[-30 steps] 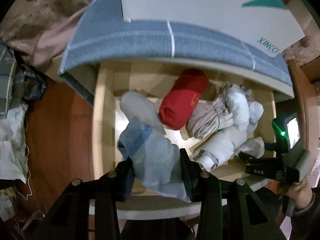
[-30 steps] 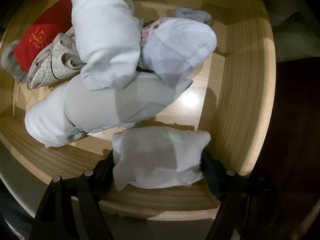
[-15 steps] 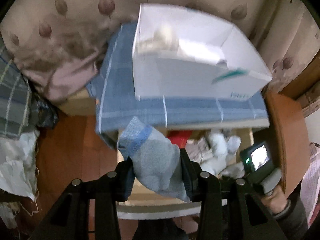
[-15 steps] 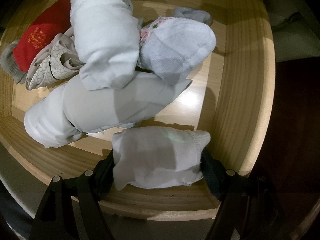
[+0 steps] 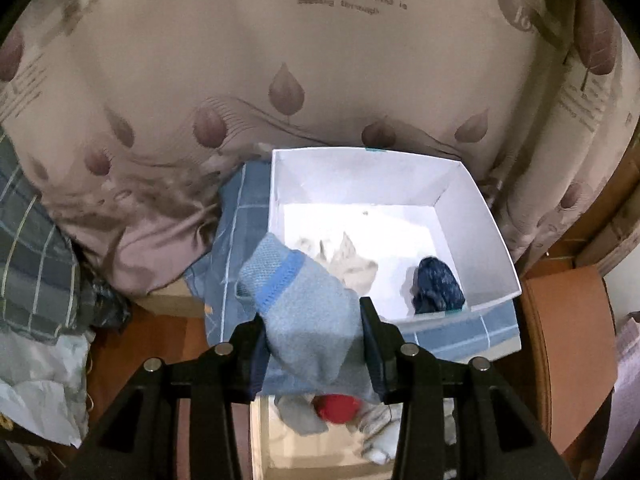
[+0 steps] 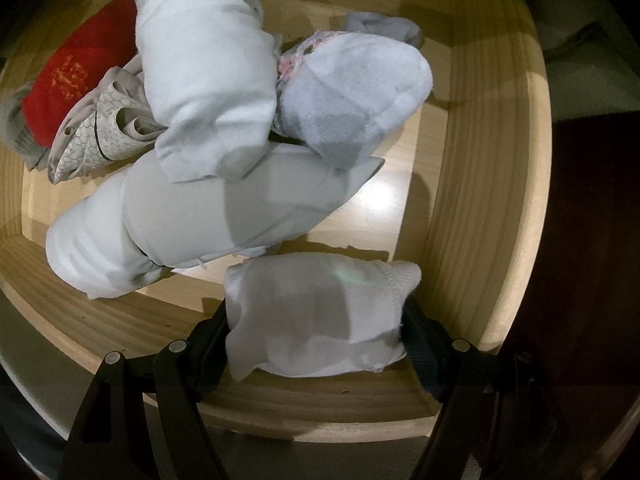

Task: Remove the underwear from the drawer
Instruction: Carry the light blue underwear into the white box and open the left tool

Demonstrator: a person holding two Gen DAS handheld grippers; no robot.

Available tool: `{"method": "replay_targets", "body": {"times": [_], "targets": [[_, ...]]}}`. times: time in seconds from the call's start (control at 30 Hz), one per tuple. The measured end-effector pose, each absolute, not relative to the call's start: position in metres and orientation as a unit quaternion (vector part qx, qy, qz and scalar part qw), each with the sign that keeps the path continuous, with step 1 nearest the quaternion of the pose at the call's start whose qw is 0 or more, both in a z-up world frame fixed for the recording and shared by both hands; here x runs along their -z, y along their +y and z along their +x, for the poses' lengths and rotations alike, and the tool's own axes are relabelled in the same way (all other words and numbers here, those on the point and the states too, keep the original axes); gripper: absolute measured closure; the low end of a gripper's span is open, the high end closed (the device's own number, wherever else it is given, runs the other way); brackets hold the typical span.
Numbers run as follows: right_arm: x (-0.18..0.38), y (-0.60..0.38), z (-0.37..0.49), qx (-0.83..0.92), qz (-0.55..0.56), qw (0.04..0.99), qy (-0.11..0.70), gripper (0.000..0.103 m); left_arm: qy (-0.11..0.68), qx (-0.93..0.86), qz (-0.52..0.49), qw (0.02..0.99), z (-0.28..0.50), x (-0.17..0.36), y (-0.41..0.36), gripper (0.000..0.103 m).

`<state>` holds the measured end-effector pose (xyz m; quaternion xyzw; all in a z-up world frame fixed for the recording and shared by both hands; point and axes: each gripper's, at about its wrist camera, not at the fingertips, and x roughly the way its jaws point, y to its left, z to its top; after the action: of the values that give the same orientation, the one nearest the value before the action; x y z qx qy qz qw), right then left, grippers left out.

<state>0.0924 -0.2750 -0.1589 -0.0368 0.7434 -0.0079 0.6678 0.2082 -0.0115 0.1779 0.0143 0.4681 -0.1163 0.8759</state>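
left tool higher, underwear clamped

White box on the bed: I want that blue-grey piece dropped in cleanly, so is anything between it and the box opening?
Nothing visible blocks it. The left gripper holds the blue-grey piece at the near wall of the white box, whose top is open. A beige item and a dark blue item lie inside, with bare floor beside them.
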Motion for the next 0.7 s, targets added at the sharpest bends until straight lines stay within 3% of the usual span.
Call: {"method": "replay_targets", "body": {"times": [0.7], "targets": [[0.16, -0.277, 0.093, 0.011, -0.035, 0.667, 0.744, 0.029, 0.513, 0.118, 0.042, 0.849, 0.285, -0.1, -0.073, 0.058]]}}
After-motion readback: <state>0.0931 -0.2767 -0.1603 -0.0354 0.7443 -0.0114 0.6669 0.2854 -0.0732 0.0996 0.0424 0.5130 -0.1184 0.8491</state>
